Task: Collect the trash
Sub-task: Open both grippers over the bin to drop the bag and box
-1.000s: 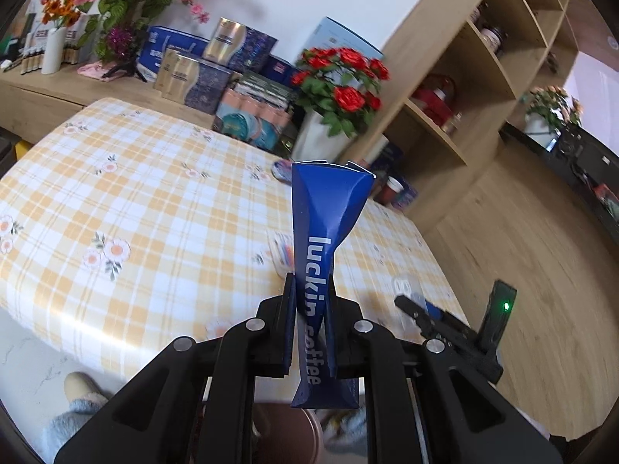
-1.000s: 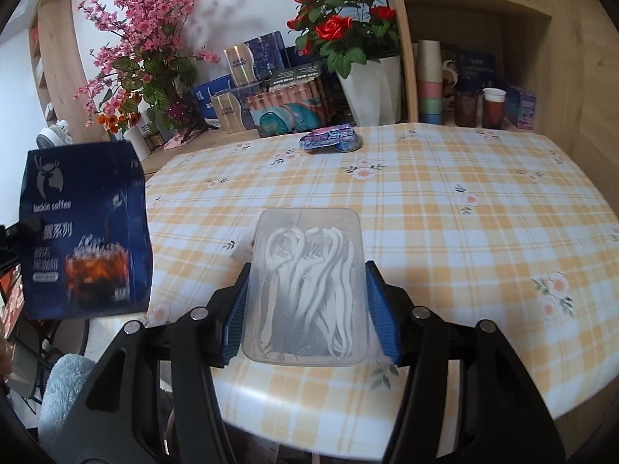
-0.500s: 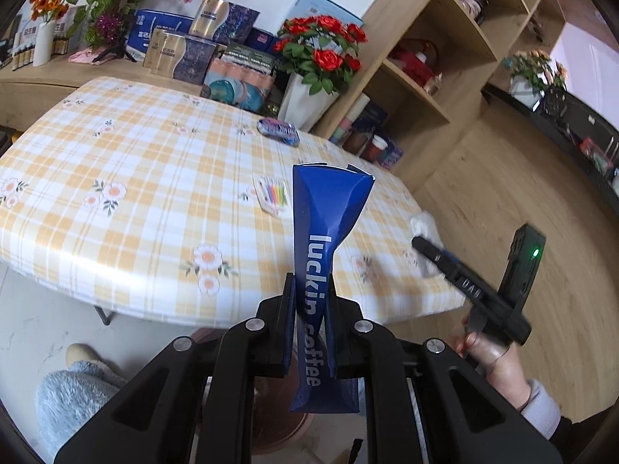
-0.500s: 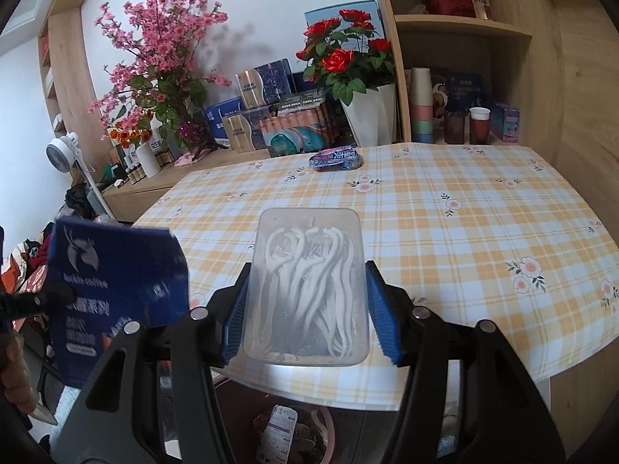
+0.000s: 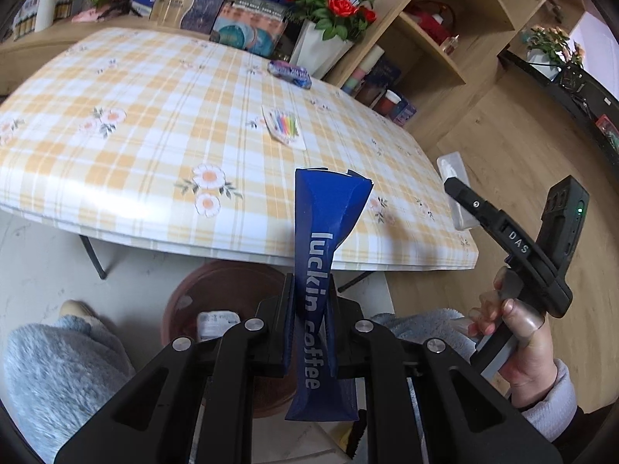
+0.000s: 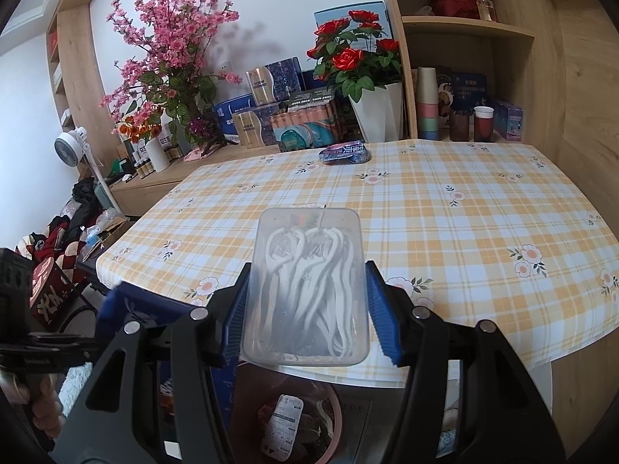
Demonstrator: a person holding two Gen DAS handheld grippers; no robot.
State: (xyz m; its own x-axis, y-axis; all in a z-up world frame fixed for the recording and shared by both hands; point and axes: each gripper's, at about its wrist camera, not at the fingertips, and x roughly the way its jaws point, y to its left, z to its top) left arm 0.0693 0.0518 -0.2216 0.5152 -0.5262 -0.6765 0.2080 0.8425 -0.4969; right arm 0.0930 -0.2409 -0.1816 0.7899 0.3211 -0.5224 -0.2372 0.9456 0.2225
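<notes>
My left gripper (image 5: 309, 321) is shut on a blue Luckin coffee bag (image 5: 327, 239), held upright above a reddish-brown trash bin (image 5: 216, 294) that stands on the floor below the table edge. My right gripper (image 6: 305, 309) is shut on a clear plastic tray (image 6: 307, 255) with white moulded ridges, held above the same bin (image 6: 305, 417), which holds wrappers. The coffee bag also shows low at left in the right wrist view (image 6: 127, 305). A coloured wrapper (image 5: 284, 125) and a blue-purple packet (image 5: 290, 71) lie on the checked table (image 5: 135, 147).
The right hand and its gripper body (image 5: 514, 247) show at the right in the left wrist view. Flower vases (image 6: 377, 112), boxes and a wooden shelf (image 6: 468, 31) stand behind the table. Fuzzy slippers (image 5: 58, 363) and a table leg (image 5: 93, 255) are near the bin.
Both grippers have pulled back off the table and lowered, each still holding its item. The trash bin has come into view beneath them.
</notes>
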